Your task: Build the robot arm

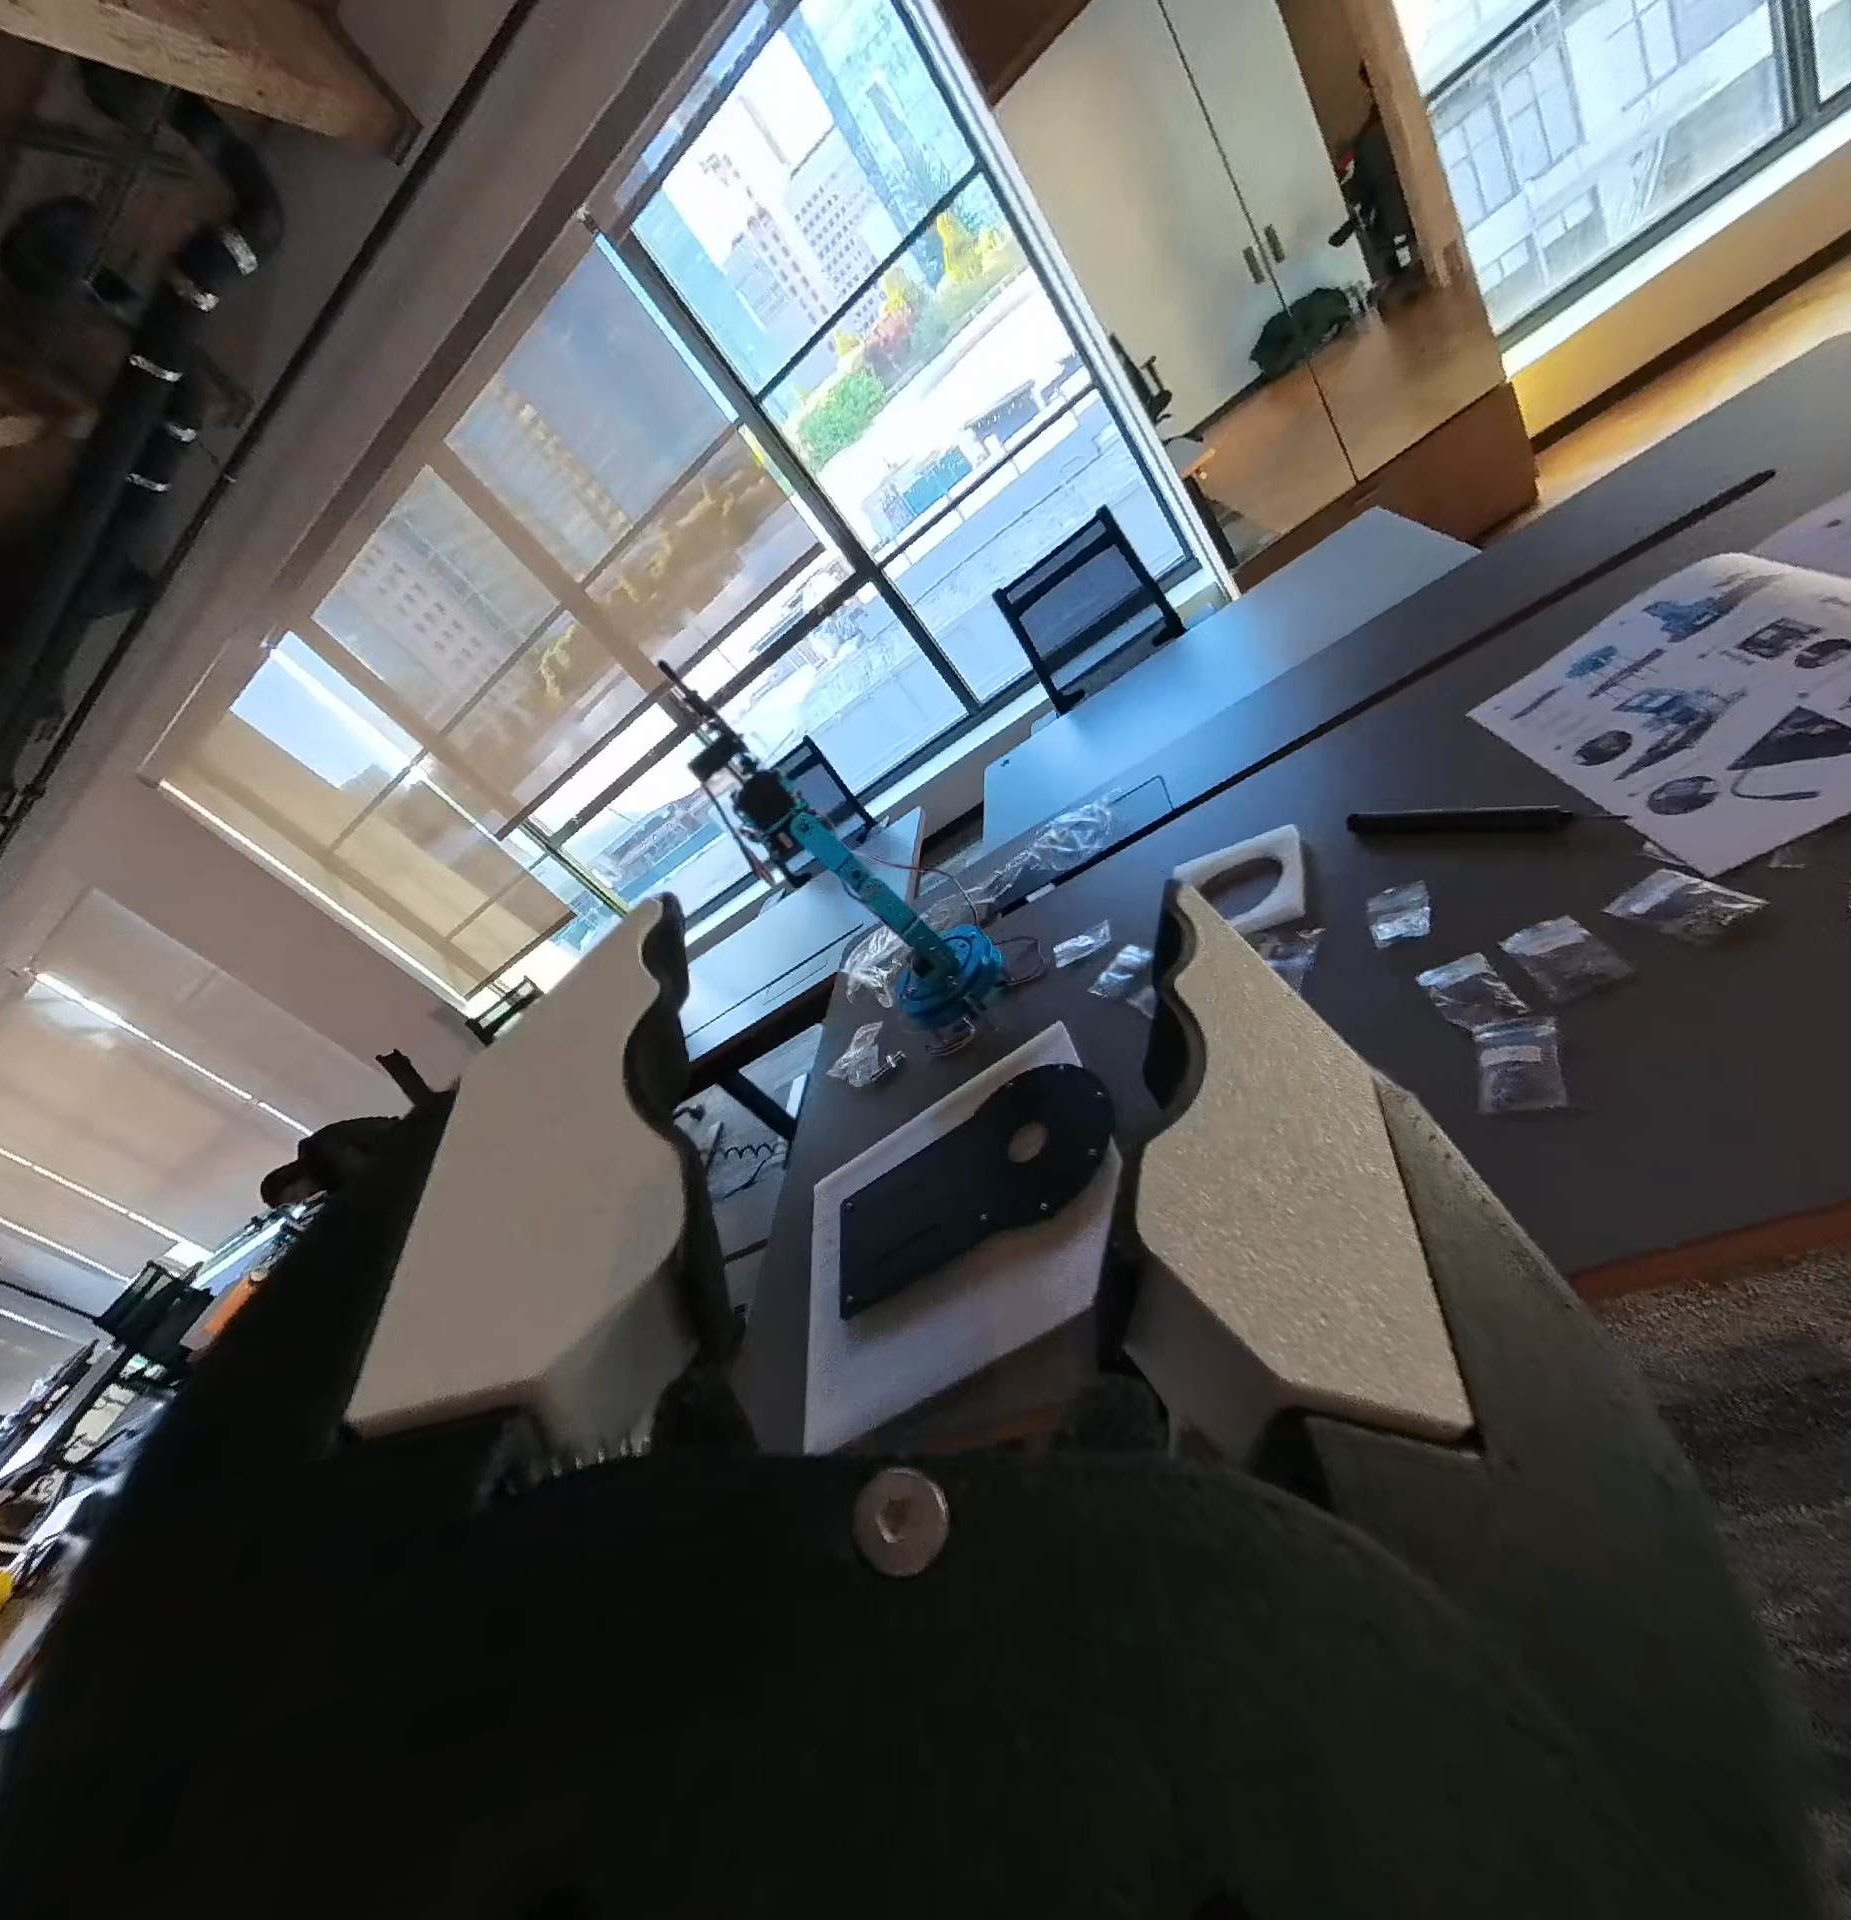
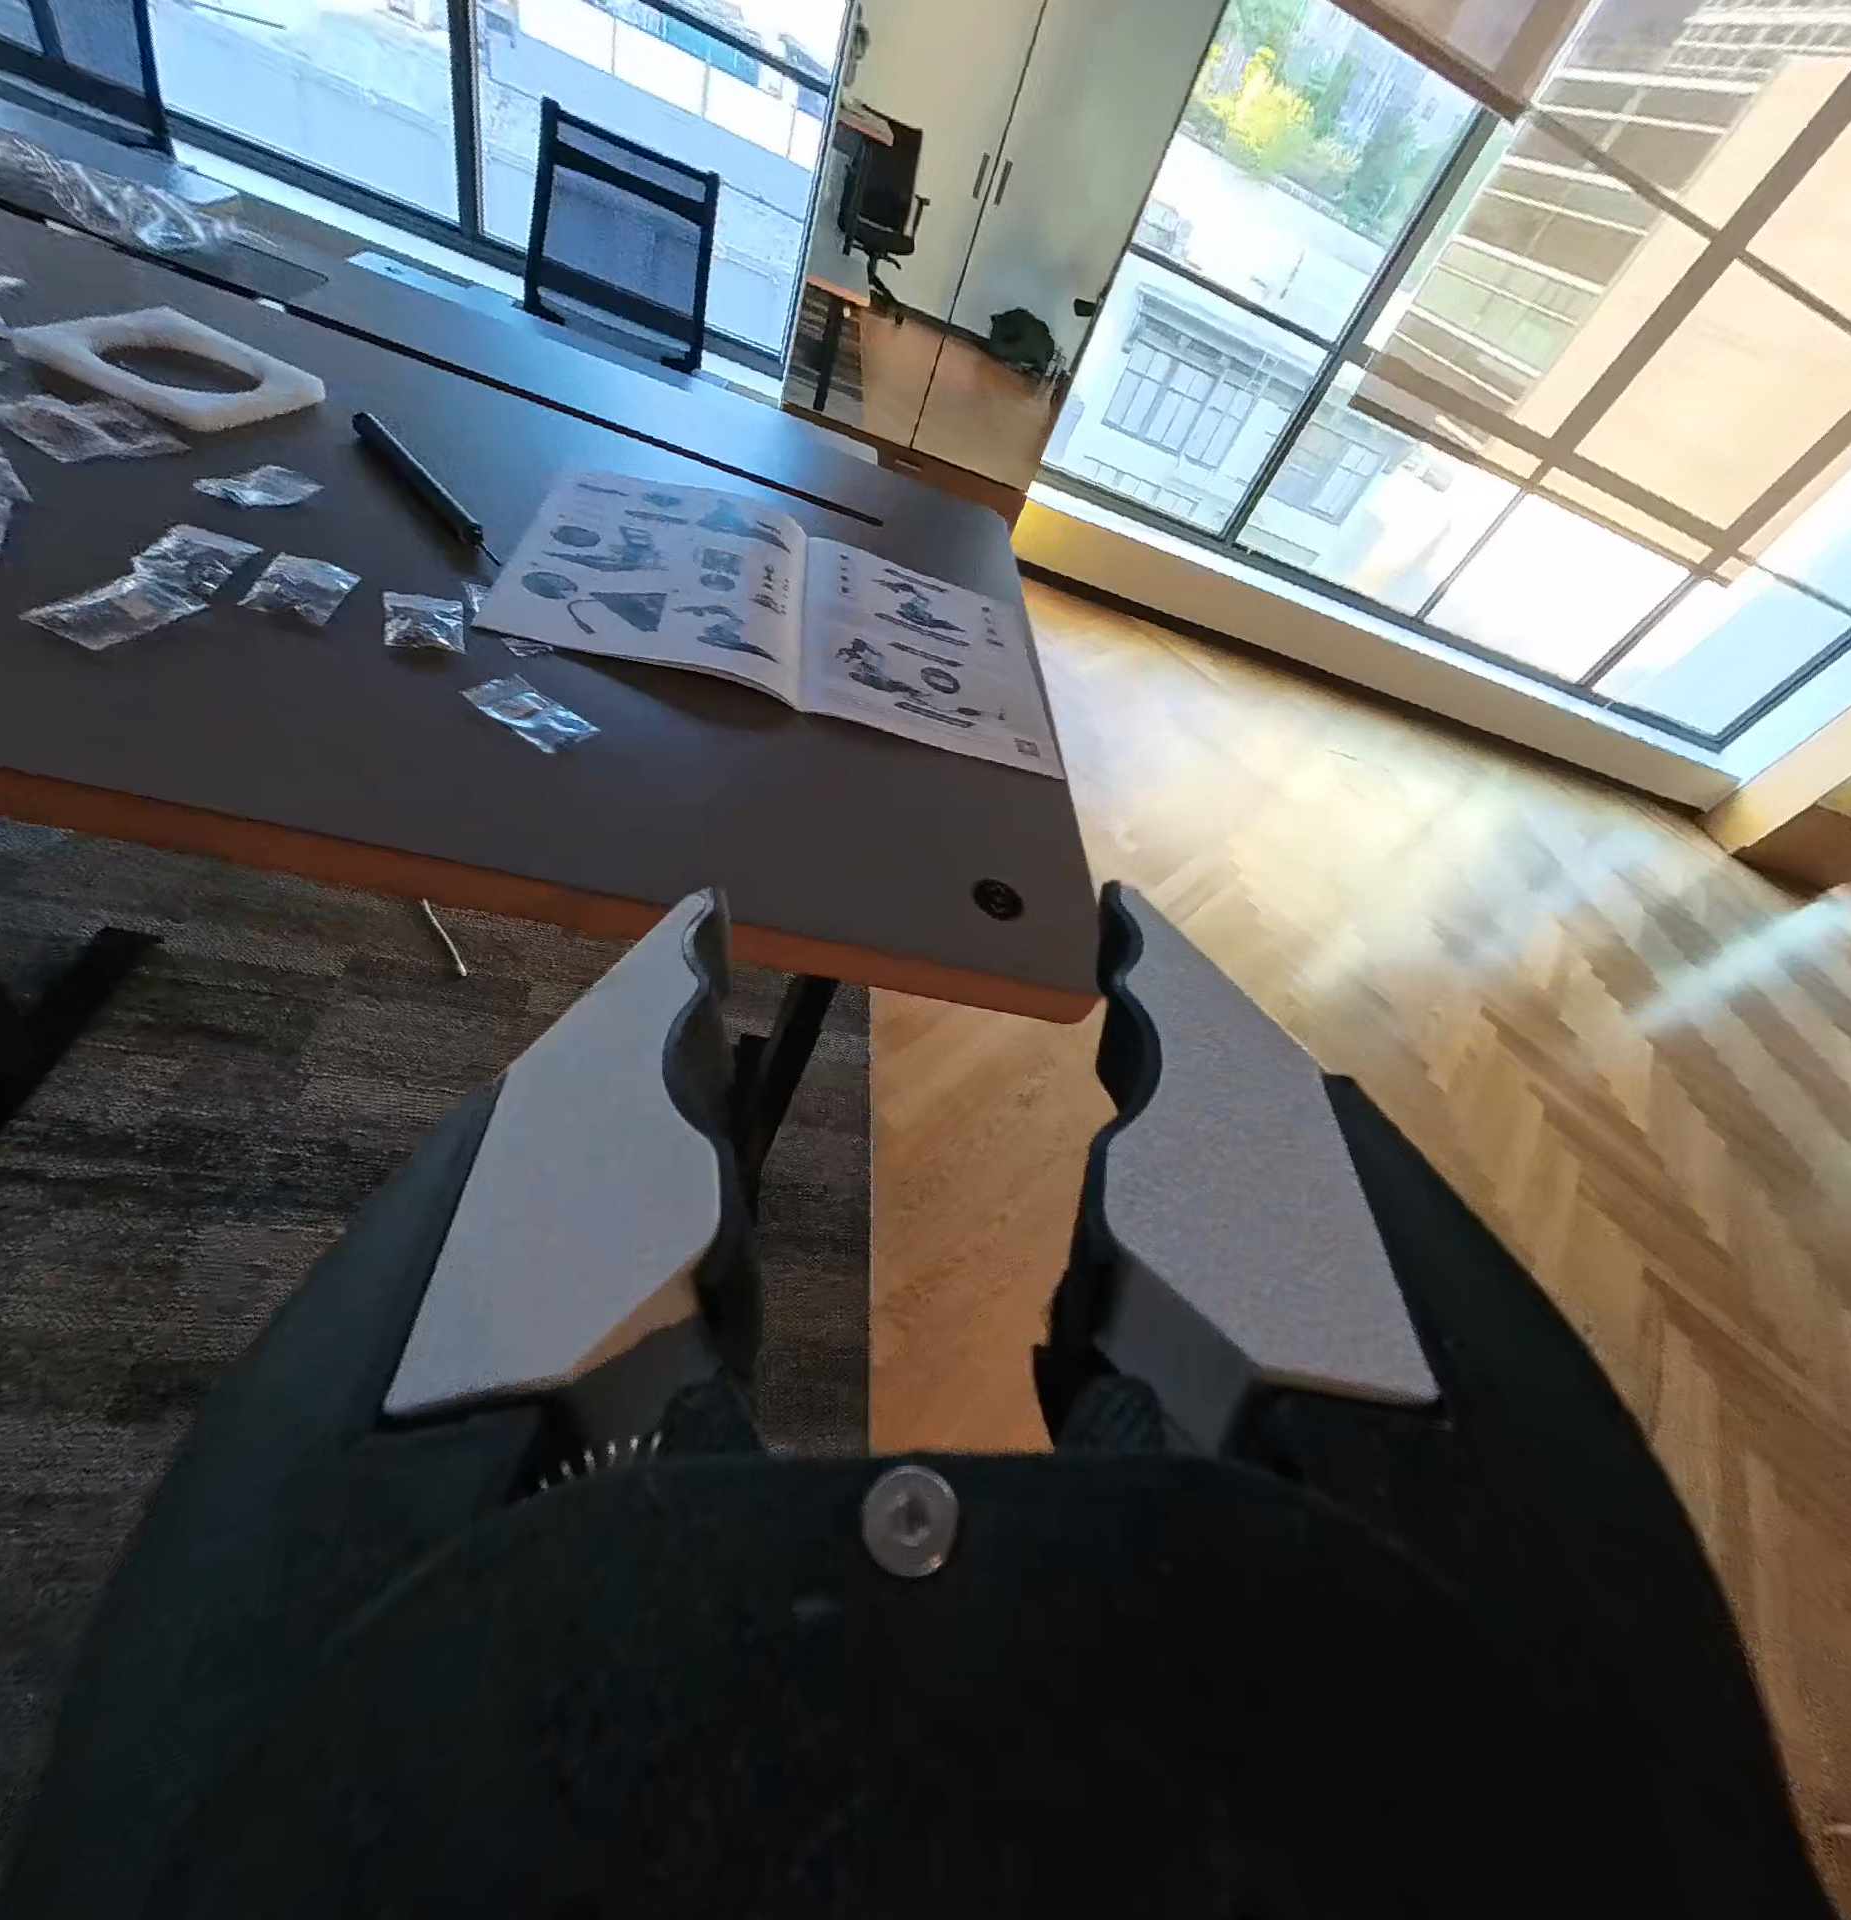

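My left gripper (image 1: pixel 916 914) is open and empty, held off the near end of a dark table (image 1: pixel 1679 1091). Between its fingers I see a white foam block (image 1: pixel 859 1340) holding a black plate (image 1: pixel 962 1184), and beyond it a small blue robot arm (image 1: pixel 926 945) standing on the table. My right gripper (image 2: pixel 910 899) is open and empty, below and in front of the table's corner (image 2: pixel 1046 977). An open instruction booklet (image 2: pixel 786 613), a black screwdriver (image 2: pixel 417 483) and several small clear parts bags (image 2: pixel 297 587) lie on the table.
A white foam frame (image 2: pixel 168 364) lies at the far left of the table, also in the left wrist view (image 1: pixel 1243 873). A black chair (image 2: pixel 620 239) stands behind the table. Grey carpet (image 2: pixel 225 1143) meets wood floor (image 2: pixel 1420 1039) under the right gripper. Large windows (image 2: pixel 1523 364) line the walls. The left gripper's tips are roughly 50 cm from the right gripper's.
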The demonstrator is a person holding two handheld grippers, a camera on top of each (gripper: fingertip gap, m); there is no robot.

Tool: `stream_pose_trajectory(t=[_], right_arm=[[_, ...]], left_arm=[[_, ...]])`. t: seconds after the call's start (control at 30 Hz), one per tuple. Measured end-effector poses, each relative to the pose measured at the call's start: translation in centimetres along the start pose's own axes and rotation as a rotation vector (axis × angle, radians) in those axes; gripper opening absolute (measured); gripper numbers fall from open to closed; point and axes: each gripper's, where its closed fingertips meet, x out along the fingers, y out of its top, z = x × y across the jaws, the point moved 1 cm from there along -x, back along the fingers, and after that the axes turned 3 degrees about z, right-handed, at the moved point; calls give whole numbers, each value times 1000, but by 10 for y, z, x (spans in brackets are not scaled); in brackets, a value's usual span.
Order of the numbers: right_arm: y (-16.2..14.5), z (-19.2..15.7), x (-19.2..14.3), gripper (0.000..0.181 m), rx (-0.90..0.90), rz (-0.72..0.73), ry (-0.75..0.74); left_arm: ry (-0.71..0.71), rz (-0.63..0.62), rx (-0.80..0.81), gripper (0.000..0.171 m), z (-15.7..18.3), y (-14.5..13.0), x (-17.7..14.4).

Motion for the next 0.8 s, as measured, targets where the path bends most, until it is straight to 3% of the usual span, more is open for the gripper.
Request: stream_pose_trajectory(t=[0.13, 0.23, 0.33, 0.43, 0.57, 0.67, 0.73, 0.8], right_arm=[[-5, 17, 0, 73, 1, 50, 33], [-15, -3, 3, 79, 56, 86, 196], [-32, -15, 0, 68, 58, 109, 336], [-52, -9, -12, 42, 69, 158, 433], [-96, 7, -20, 31, 73, 101, 516], [-120, -15, -13, 32, 67, 1, 690], [-108, -52, 3, 32, 84, -28, 837], [-70, -102, 24, 30, 57, 42, 960]], left_arm=[[-10, -42, 6, 89, 25, 4, -6], [-66, -116, -53, 88, 31, -24, -16], [-295, -148, -352, 83, 47, -77, -56], [-462, -105, -680, 76, 49, -135, -127], [-313, -77, -848, 56, 18, -224, -207], [-231, -12, -940, 51, -7, -252, -235], [-216, -3, -925, 48, -20, -260, -239], [-188, -31, -874, 44, -36, -268, -240]])
